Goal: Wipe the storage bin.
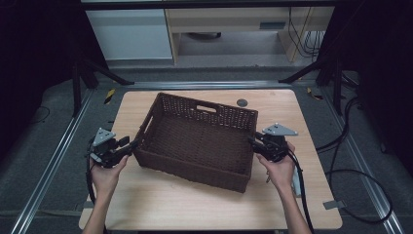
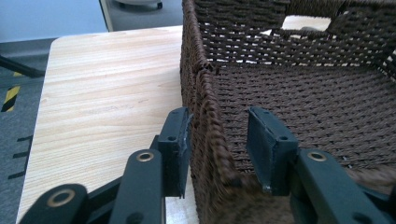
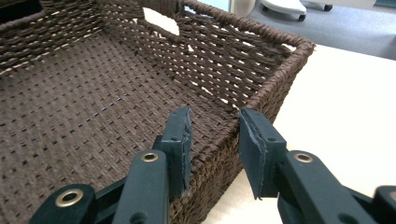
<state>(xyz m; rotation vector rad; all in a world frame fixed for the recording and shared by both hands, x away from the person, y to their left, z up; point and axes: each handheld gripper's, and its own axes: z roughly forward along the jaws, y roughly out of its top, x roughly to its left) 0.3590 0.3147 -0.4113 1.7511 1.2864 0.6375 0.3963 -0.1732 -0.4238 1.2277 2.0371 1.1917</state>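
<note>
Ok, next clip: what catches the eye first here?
A big dark brown woven basket sits empty, askew in the middle of the pale wooden table. The left gripper and right gripper each straddle a short side wall, jaws open with gaps beside the rim.

Dim high view; brighter, slightly soft gripper views.

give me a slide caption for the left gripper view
Left hand-held gripper straddling the rim of a brown woven basket on a wooden table.
</note>
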